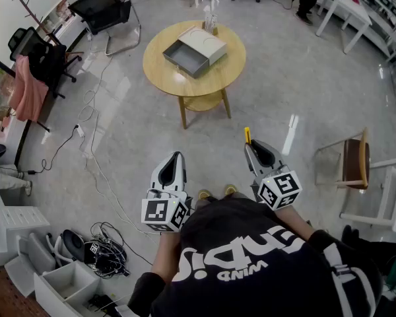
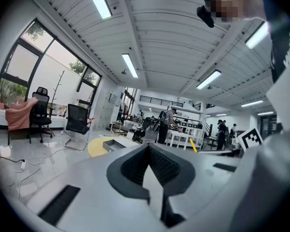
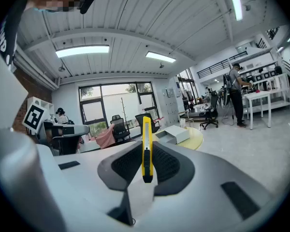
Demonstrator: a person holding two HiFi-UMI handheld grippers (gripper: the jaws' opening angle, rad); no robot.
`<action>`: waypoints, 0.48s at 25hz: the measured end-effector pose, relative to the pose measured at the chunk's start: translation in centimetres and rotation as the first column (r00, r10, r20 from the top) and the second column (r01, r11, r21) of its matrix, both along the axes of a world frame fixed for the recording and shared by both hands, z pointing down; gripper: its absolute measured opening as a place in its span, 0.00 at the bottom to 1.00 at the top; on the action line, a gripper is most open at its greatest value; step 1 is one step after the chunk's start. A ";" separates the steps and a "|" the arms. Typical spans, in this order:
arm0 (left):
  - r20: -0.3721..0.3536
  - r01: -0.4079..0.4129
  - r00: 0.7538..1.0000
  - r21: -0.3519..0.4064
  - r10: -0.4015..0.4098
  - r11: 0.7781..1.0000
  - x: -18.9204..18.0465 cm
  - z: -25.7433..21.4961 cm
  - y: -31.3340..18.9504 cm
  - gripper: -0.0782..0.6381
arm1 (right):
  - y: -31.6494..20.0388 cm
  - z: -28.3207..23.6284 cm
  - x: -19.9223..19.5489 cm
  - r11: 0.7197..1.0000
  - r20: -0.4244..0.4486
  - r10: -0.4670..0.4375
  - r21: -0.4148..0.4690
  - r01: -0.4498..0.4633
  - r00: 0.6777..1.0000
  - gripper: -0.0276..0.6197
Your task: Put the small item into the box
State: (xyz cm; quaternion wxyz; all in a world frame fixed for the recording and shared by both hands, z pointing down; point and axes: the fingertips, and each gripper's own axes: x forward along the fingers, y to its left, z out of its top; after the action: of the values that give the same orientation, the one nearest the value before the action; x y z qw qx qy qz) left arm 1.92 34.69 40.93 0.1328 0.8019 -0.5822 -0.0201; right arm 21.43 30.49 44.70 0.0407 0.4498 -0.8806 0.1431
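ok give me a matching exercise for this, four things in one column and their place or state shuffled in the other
Things:
1. left gripper
2. right gripper
3. box
4. pink cloth

Place or state:
A. draped over a chair
B. shut on a yellow knife
C. on the round table
D. shut, nothing between its jaws

Pairs: 1-D, 2-B, 3-C, 4-A
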 end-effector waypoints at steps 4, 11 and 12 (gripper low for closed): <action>0.003 -0.011 1.000 0.002 0.011 1.000 -0.3 0.1 -0.9 0.12 | -0.8 -0.1 -0.5 1.000 0.003 0.000 0.003 0.000 1.000 0.13; -0.001 -0.036 0.999 -0.001 0.036 0.999 -1.6 0.5 -2.4 0.12 | -2.3 -0.7 -1.9 1.000 0.044 0.002 0.020 -0.003 0.999 0.13; -0.001 -0.042 0.999 0.000 0.042 0.999 -1.8 0.5 -2.6 0.12 | -2.4 -0.8 -2.1 1.000 0.045 0.003 0.024 -0.004 0.999 0.13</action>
State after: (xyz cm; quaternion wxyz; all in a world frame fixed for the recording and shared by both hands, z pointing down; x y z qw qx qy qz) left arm 0.11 32.12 41.46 0.1335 0.8138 -0.5652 -0.0176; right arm 19.30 28.07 43.93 0.0150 0.4486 -0.8822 0.1425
